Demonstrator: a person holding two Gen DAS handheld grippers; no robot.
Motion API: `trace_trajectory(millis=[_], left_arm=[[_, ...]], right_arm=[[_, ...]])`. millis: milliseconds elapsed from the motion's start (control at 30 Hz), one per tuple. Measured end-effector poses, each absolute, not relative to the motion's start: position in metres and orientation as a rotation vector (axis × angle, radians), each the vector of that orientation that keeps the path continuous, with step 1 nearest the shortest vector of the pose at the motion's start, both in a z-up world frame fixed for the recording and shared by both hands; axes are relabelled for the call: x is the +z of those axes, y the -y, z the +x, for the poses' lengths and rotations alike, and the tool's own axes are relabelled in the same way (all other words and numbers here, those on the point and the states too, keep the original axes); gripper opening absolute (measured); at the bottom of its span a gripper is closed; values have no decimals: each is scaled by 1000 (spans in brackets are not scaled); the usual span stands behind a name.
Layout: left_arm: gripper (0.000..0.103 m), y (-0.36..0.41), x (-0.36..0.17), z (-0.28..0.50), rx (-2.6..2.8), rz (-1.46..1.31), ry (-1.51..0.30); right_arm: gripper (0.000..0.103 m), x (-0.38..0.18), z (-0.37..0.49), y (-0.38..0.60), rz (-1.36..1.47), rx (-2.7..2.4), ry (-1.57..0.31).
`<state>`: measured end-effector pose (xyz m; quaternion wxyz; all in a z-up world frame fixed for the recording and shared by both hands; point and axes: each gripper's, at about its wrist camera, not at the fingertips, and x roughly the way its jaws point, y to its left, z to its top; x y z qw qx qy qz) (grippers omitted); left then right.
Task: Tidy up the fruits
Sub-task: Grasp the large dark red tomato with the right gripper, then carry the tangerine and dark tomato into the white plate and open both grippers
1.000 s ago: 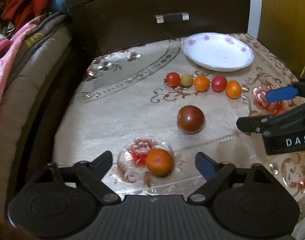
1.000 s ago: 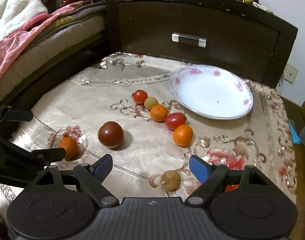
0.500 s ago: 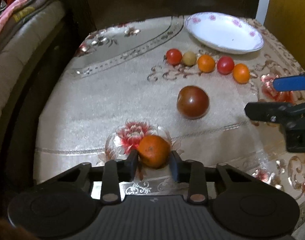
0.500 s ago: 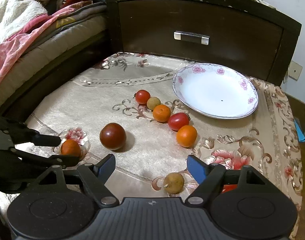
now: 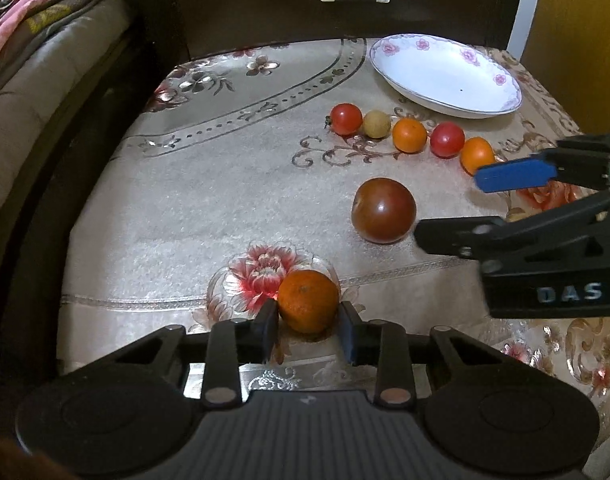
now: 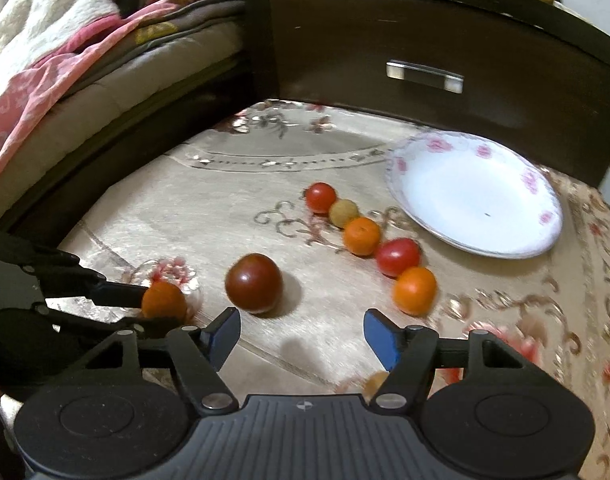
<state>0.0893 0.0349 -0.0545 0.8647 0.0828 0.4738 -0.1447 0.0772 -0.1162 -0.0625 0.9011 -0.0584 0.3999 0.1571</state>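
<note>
My left gripper point(image 5: 308, 326) is shut on a small orange tangerine point(image 5: 309, 301) at the near edge of the cloth-covered table; it also shows in the right wrist view point(image 6: 163, 300). A large dark red tomato point(image 5: 384, 210) lies in the middle. Behind it runs a row of several small fruits: a red tomato point(image 5: 346, 119), a tan longan point(image 5: 376, 124), an orange point(image 5: 409, 135), a second red tomato point(image 5: 447, 139) and a second orange point(image 5: 477, 155). My right gripper point(image 6: 301, 338) is open and empty, near the dark tomato point(image 6: 253, 283). A tan fruit point(image 6: 376, 383) is half hidden under it.
A white floral plate point(image 5: 445, 74) sits at the back right, holding nothing. A dark wooden drawer front point(image 5: 345, 0) stands behind the table. Bedding point(image 6: 65, 60) lies to the left. The table's left edge drops into a dark gap.
My left gripper closed on the tangerine and now holds it. My right gripper moved forward and left toward the dark tomato, passing over the tan fruit.
</note>
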Motion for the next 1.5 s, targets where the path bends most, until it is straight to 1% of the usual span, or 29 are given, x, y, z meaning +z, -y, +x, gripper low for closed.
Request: trace_trajectory(millis=[300,433,467,500,567,600,800,967,1300,1500], left_arm=[[40,-38,-56,90,-315,169,-1001],[40,-37,-55,92,-314,164,-1000],[40,-37,-55,92,-313,164,-1001],[40,-37,-55,92,-312,163,-1002],[40,-37,-55,93,-311,161,-1002],[40,-36,-55,93,-311,162,-1001],[40,-36,-54,91,-315,167,-993],[40,-29,-48,90,-344,164,-975],[40,18,-26,90,-436,172,-917],[39,44,-16,98,-458,175,-890]], right_arm=[[60,-77,102,84,-190,405,-836],[54,-91,116,84,-182,390,-888],[55,-92,118,86,-157,398,-895],[53,-92,119,86,-147,397,-886],[38,-89,123,85,-126,415,-892],[33,-88,123,83,-116,422,-896],[34,-86,117,81,-151,396,-899],[34,-71,102,98,-171,368,-894],[34,-38,61,144,-184,240,-882],[34,-35,57,167,-128,187,-859]])
